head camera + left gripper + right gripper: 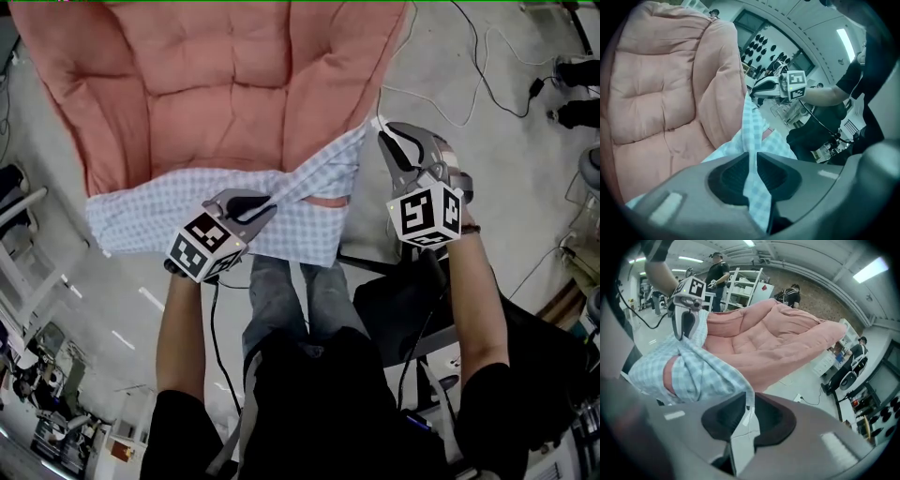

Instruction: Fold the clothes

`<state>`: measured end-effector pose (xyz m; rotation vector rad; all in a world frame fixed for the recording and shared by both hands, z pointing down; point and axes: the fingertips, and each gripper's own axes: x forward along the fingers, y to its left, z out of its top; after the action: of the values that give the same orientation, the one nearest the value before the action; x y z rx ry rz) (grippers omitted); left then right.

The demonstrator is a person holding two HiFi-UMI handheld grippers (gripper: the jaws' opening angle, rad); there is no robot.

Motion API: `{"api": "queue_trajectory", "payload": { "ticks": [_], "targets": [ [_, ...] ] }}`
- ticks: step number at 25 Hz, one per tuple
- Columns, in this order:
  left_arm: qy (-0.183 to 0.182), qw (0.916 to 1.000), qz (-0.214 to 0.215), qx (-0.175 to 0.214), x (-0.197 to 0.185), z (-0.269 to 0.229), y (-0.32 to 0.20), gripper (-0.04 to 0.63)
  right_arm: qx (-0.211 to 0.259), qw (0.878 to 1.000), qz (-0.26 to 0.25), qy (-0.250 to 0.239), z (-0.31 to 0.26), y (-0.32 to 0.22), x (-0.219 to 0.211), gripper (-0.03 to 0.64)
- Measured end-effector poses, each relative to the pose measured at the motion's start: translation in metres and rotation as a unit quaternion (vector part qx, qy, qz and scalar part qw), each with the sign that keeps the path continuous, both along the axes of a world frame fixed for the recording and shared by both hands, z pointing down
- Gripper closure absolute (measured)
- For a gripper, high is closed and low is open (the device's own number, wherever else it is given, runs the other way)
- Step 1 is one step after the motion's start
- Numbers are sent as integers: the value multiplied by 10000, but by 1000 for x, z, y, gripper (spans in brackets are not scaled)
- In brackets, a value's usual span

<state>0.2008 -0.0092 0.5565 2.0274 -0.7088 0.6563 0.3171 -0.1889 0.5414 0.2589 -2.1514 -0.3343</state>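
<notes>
A light blue checked shirt [187,211] lies across the front edge of a large pink cushion [216,75]. My left gripper [267,202] is shut on a fold of the shirt [752,176], which runs pinched between its pads near the garment's middle. At the shirt's right corner my right gripper [380,131] is shut on the cloth with a white label [743,425] between its pads. A twisted band of shirt [323,169] stretches between the two grippers. In the right gripper view the shirt [689,373] hangs bunched toward the left gripper [684,333].
The cushion sits on a grey floor [469,178] with white and black cables [469,84] to the right. The person's legs [291,300] stand just below the shirt. A dark chair or bag [403,309] is at the right. Shelves and people [717,273] are in the background.
</notes>
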Motion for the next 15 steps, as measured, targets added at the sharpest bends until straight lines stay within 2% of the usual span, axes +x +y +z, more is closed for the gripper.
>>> {"api": "queue_trajectory", "payload": {
  "ticks": [1, 3, 5, 10, 15],
  "targets": [
    [19, 10000, -23, 15, 1, -3, -1, 531, 88, 9998, -137, 110, 5, -6, -4, 550],
    [47, 10000, -66, 33, 2, -6, -2, 531, 194, 9982, -440, 361, 15, -13, -7, 499],
    [2, 9999, -87, 51, 3, -4, -4, 531, 283, 9958, -677, 547, 25, -17, -8, 500],
    [-219, 9995, -91, 189, -2, -4, -8, 531, 373, 9920, -1002, 664, 32, -21, -17, 500],
    [-212, 9994, -177, 220, -2, -5, -9, 531, 525, 9854, -1384, 836, 41, -22, -27, 500]
  ]
}}
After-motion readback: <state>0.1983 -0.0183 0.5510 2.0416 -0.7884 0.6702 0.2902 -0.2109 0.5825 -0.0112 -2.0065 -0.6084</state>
